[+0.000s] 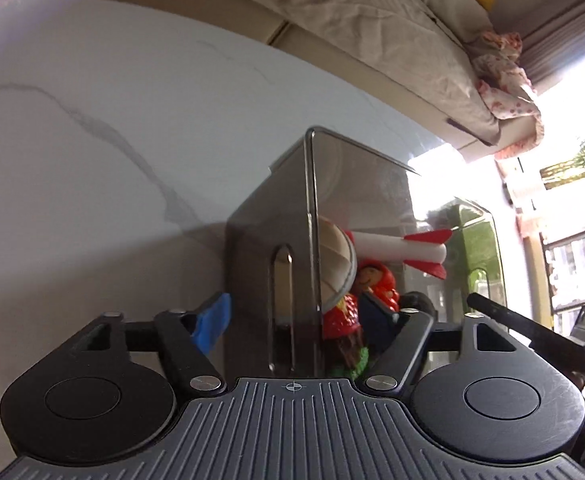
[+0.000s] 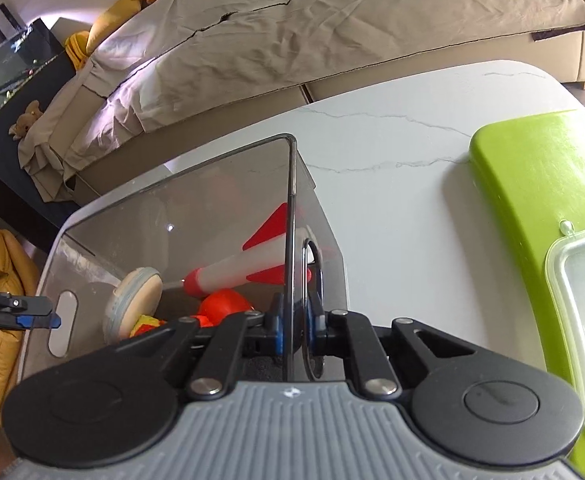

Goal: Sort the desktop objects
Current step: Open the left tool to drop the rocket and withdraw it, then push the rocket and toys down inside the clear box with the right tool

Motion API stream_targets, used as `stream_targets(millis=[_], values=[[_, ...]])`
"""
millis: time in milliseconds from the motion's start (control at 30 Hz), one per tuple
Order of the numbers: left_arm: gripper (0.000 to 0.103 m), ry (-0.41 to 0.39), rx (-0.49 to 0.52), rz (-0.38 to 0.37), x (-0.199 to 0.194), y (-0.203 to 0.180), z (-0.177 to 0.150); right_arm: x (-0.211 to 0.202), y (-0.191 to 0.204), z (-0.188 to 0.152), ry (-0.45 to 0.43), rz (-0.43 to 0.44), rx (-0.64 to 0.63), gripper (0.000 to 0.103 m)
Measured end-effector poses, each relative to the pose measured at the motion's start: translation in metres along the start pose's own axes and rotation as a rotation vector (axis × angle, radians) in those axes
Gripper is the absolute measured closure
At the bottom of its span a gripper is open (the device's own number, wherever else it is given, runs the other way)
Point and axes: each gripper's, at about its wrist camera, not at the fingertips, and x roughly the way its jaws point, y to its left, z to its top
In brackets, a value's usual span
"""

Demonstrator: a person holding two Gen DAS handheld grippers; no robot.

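Box | stands on table, toys inside | my right gripper is clenched on its wall, left gripper spread astride opposite wall | I judge: clamp both walls, keep box level.

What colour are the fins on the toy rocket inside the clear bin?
Red, on a white body: the toy rocket shows best in the left wrist view, lying inside the clear bin.

green tray cropped, figurine half-hidden
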Motion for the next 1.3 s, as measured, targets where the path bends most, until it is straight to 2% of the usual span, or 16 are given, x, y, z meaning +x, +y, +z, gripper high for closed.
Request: stream_targets(millis=[33,67,100,133,367,400,500,767,867,900,933,967,1000,1100,1233,1300], values=[[0.056,0.007,-0.016,0.006,0.004,0.001,-0.003,0.001,0.003,-0.001,0.01,-0.009,-0.004,0.091],[0.059,0.009,-0.025,0.017,0.008,0.001,-0.006,0.003,0.006,-0.001,0.02,-0.018,-0.008,0.091],[0.069,-0.004,-0.014,0.042,0.009,0.0,-0.007,0.004,0.009,-0.002,0.031,-0.026,-0.012,0.091],[0.074,-0.016,-0.003,0.058,0.009,-0.001,-0.009,0.005,0.012,-0.003,0.041,-0.035,-0.016,0.091],[0.078,-0.097,0.081,0.148,-0.028,-0.008,-0.048,-0.01,0.034,-0.035,0.063,-0.038,-0.046,0.089],[0.07,-0.11,0.091,0.148,-0.037,-0.009,-0.056,-0.013,0.038,-0.041,0.069,-0.031,-0.053,0.088],[0.063,-0.121,0.114,0.183,-0.057,-0.008,-0.081,-0.023,0.051,-0.062,0.087,-0.001,-0.081,0.087],[0.065,-0.135,0.08,0.18,-0.083,0.0,-0.133,-0.049,0.099,-0.061,0.078,0.006,-0.29,0.086],[0.065,-0.173,0.087,0.23,-0.095,0.0,-0.142,-0.059,0.117,-0.06,0.075,0.009,-0.369,0.079],[0.062,-0.198,0.093,0.26,-0.101,0.0,-0.144,-0.062,0.123,-0.06,0.074,0.01,-0.395,0.071],[0.058,-0.216,0.099,0.289,-0.107,0.0,-0.146,-0.065,0.129,-0.06,0.073,0.011,-0.421,0.051],[0.054,-0.23,0.098,0.308,-0.114,0.001,-0.149,-0.068,0.135,-0.06,0.072,0.011,-0.447,0.042],[0.047,-0.237,0.096,0.311,-0.118,0.002,-0.151,-0.072,0.141,-0.06,0.071,0.012,-0.473,0.039],[0.044,-0.252,0.109,0.311,-0.127,-0.002,-0.154,-0.081,0.159,-0.059,0.067,0.015,-0.552,0.038],[0.031,-0.251,0.129,0.28,-0.129,-0.007,-0.152,-0.094,0.183,-0.059,0.063,0.019,-0.657,0.036],[0.026,-0.257,0.141,0.29,-0.13,-0.008,-0.151,-0.061,0.219,-0.068,0.176,0.07,-0.726,0.036]])
